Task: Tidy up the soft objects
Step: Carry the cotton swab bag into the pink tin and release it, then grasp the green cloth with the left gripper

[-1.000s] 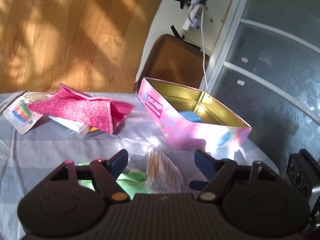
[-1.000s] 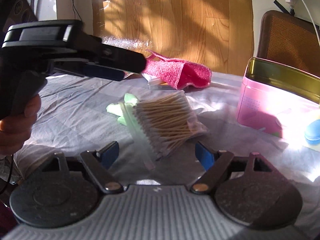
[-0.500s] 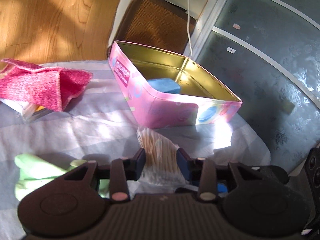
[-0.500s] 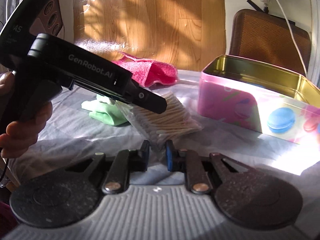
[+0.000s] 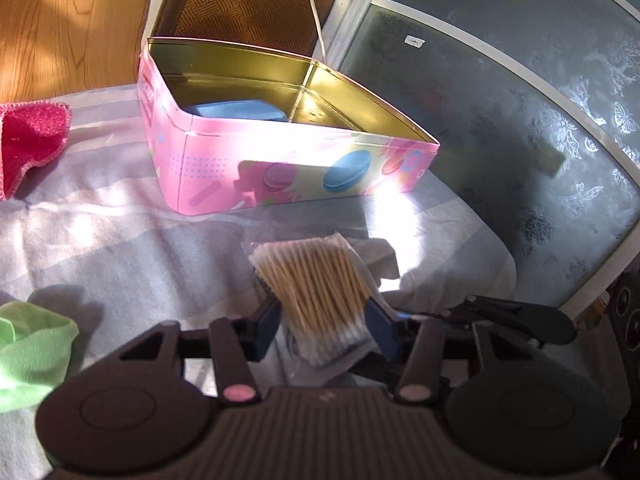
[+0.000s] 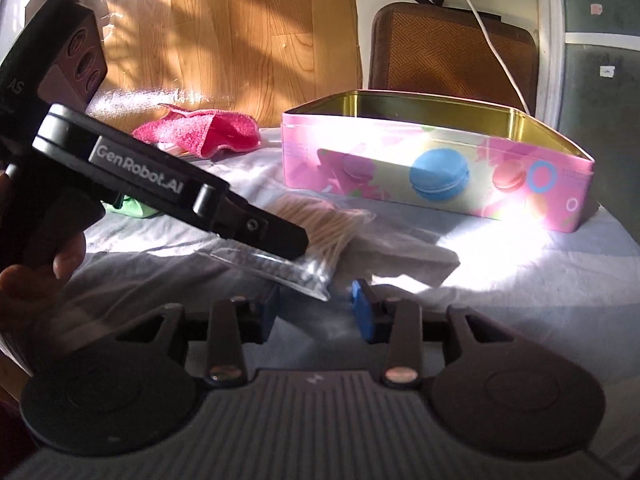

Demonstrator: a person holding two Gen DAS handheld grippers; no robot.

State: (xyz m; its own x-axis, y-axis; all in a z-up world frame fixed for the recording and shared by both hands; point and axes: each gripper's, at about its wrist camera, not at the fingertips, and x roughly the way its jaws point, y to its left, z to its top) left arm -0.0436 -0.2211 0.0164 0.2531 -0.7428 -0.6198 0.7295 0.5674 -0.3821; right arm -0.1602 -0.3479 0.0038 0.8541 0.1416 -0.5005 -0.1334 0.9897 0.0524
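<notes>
My left gripper [image 5: 322, 330] is shut on a clear bag of cotton swabs [image 5: 316, 284] and holds it above the cloth-covered table, in front of the open pink tin [image 5: 248, 160]. A blue soft item [image 5: 236, 110] lies inside the tin. In the right wrist view the left gripper [image 6: 292, 240] holds the bag [image 6: 320, 236] just ahead of my right gripper [image 6: 316, 312], which is open and empty below the bag's edge. A pink cloth [image 6: 200, 132] lies far left of the tin [image 6: 436, 172]. A green cloth [image 5: 28, 356] lies near left.
The table is covered by a pale striped cloth [image 5: 100, 232]. A brown woven chair back [image 6: 452, 56] stands behind the tin, with a white cable hanging over it. A frosted glass door [image 5: 520, 112] is on the right. Wooden floor lies beyond.
My left gripper closed on the swab bag, lifted it and carried it toward the tin. My right gripper shut, then opened again, and now sits under the bag.
</notes>
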